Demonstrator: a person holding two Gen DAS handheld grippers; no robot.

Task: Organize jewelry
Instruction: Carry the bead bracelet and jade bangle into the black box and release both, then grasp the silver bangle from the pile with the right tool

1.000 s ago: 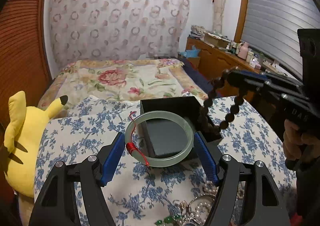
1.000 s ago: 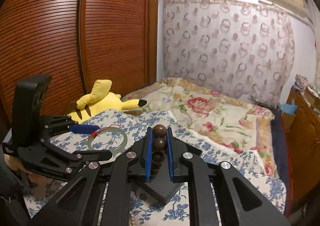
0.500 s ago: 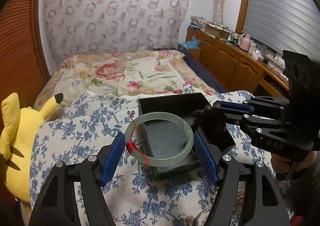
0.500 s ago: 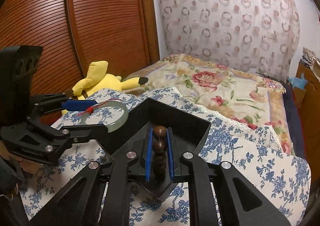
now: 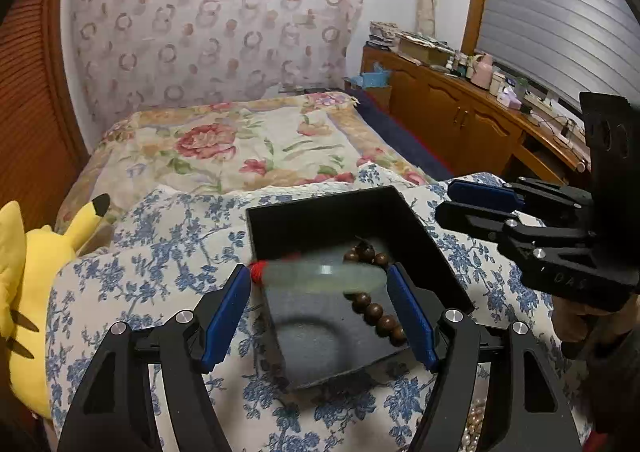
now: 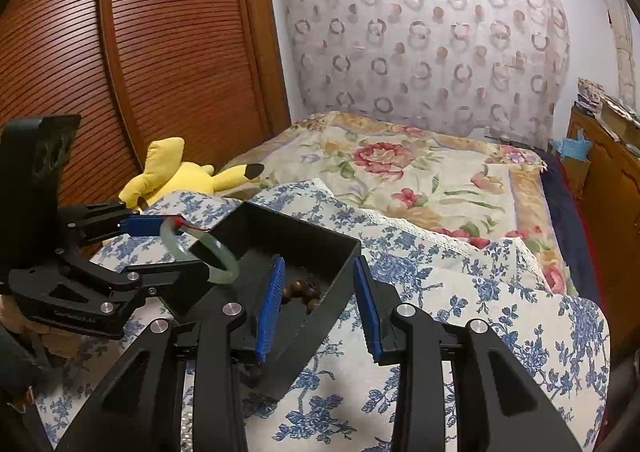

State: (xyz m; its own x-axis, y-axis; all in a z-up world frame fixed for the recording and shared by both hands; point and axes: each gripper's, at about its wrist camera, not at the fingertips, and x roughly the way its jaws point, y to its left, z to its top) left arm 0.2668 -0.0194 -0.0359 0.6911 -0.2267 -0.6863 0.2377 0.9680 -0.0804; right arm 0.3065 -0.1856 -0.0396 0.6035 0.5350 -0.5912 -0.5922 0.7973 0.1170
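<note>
A black open box [image 5: 416,212] sits on the blue-flowered cloth. My left gripper [image 5: 319,284] hangs over its near edge, shut on a pale green jade bangle [image 5: 320,272] with a red thread, seen blurred and almost edge-on. A brown bead bracelet [image 5: 374,308] lies inside the box, partly behind the bangle. My right gripper [image 6: 319,264] stands over the box's right corner, its jaws opening and nothing between them; the bead bracelet [image 6: 302,288] lies below. In the right wrist view the left gripper [image 6: 176,248] holds the bangle [image 6: 218,256] at the box's [image 6: 288,220] left rim.
A yellow plush toy [image 5: 24,292] lies left of the cloth by the slatted wardrobe [image 6: 160,52]. Pearl jewelry [image 5: 474,424] shows at the bottom right. A wooden sideboard [image 5: 460,120] with clutter runs along the right. A flowered bedspread [image 5: 240,148] stretches behind the box.
The right gripper came down to the box, opened and let the bead bracelet fall inside, then drew off to the right. The left gripper moved over the box with the bangle, which has tipped.
</note>
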